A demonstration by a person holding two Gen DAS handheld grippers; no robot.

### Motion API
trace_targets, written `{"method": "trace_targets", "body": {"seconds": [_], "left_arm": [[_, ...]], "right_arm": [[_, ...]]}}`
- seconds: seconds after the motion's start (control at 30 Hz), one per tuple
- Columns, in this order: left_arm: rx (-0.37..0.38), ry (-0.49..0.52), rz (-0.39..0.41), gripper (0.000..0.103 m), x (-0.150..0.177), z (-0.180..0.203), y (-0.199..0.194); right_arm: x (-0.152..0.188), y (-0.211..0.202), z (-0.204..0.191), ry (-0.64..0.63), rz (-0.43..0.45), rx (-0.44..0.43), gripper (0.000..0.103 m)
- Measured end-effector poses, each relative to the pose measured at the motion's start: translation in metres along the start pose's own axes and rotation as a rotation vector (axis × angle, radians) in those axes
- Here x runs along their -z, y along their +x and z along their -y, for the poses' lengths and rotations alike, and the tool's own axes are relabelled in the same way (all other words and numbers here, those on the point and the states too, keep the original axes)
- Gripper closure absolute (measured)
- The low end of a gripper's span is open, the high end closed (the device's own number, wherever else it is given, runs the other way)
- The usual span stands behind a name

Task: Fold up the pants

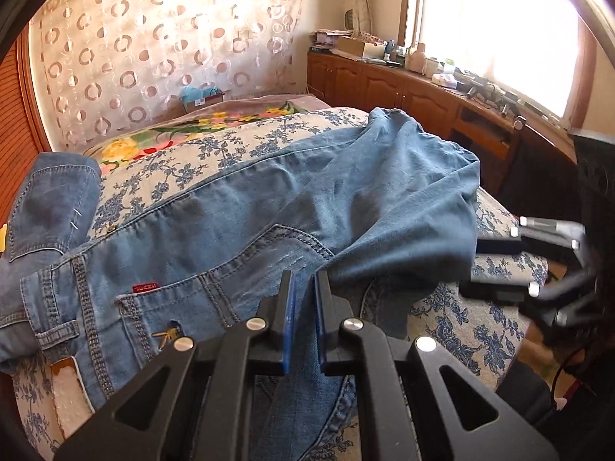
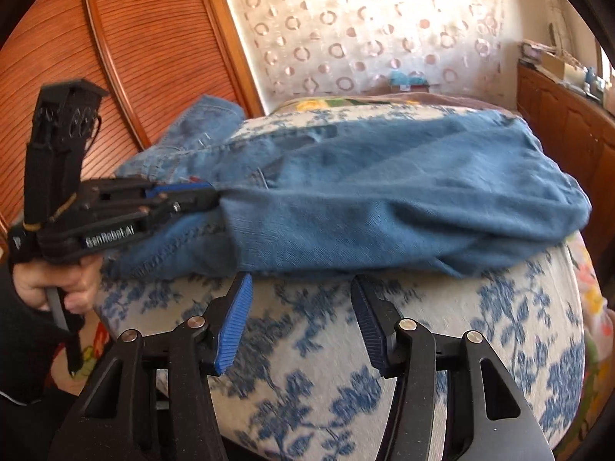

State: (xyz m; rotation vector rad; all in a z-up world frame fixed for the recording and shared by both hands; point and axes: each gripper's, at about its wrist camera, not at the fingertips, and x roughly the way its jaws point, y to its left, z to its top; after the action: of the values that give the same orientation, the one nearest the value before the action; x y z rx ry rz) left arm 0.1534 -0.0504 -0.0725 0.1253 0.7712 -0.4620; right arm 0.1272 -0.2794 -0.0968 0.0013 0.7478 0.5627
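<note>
One pair of blue denim jeans (image 1: 269, 207) lay across the bed, waistband and back pocket toward the louvred wooden door, the legs doubled over in a loose bundle toward the cabinet side. Two hand-held grippers were in play. The left hand-held gripper (image 1: 303, 288) had its blue pads pinched nearly together on a fold of the denim, right at the near edge of the jeans, and from the right wrist view you could see that same left hand-held gripper (image 2: 207, 196) biting into the cloth, a person's hand (image 2: 57, 284) wrapped around its handle. The right hand-held gripper (image 2: 300, 299) stood about half open, nothing between its pads, its tips just short of the jeans' hem above the bedcover. That cover (image 2: 346, 384) was cream with a blue flower print; a brighter floral blanket (image 1: 184, 126) showed beyond it. Around the bed: one sheer curtain (image 1: 161, 38) with ring patterns, a bright window (image 1: 496, 30), and a cluttered run of wooden cabinets (image 1: 384, 80) beneath it.
</note>
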Motion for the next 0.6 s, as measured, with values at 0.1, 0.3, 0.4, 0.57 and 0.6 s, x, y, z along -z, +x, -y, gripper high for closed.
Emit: {"method": "trace_targets", "body": {"seconds": [0.1,0.3,0.4,0.57,0.6], "left_arm": [[0.005,-0.005,0.002,0.096,0.002,-0.001,-0.002],[-0.017,-0.030,-0.009,0.096,0.008,-0.008,-0.001],[-0.020,-0.032,-0.008,0.096,0.011,-0.010,-0.003],[-0.020,-0.036,0.008,0.094,0.015,-0.010,-0.014],[-0.017,-0.036,0.011,0.091,0.016,-0.010,-0.017]], "right_arm": [[-0.021,-0.005,0.002,-0.016,0.046,0.000,0.068],[-0.054,0.006,0.019,-0.029,0.042,0.033,0.100],[-0.056,0.014,0.027,-0.022,0.015,0.041,0.101],[-0.041,0.007,0.033,0.012,-0.004,0.027,0.099],[-0.035,0.002,0.032,0.013,-0.003,0.025,0.095]]}}
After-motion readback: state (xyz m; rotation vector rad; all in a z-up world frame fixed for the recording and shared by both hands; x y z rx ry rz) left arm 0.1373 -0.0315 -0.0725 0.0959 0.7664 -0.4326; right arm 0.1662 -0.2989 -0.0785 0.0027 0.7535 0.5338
